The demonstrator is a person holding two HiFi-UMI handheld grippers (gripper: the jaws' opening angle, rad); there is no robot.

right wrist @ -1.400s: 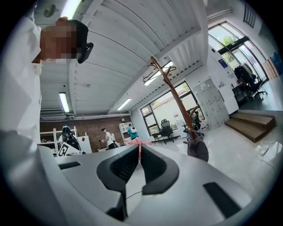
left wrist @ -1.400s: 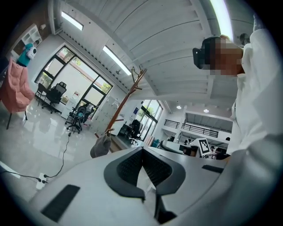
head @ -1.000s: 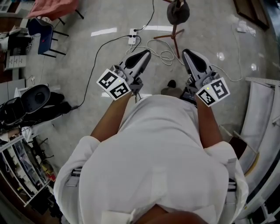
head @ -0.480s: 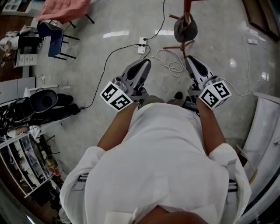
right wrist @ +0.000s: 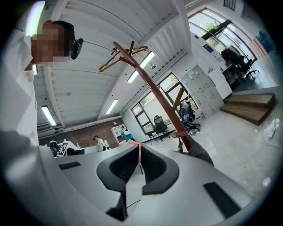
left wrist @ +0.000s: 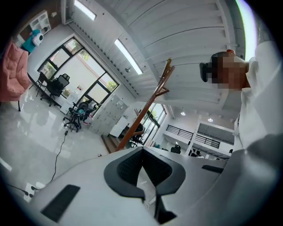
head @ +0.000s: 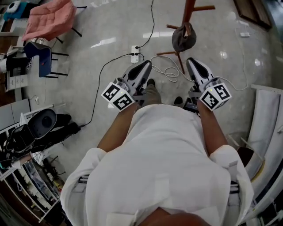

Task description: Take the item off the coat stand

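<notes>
I hold left gripper (head: 143, 66) and right gripper (head: 193, 62) level, both clenched empty, just short of the coat stand (head: 189, 11). Dark item (head: 183, 37), seemingly a cap, hangs low on it. The head view cuts off the stand's top.

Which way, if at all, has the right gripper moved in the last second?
Yes: forward, toward the coat stand. The gap between the right gripper and the grey hat hanging on the stand has clearly shrunk in the head view.

My head camera looks steeply down; those on my left gripper (head: 145, 65) and right gripper (head: 193, 62) sit close behind the jaws, facing forward; all share the coat stand (head: 189, 11)
</notes>
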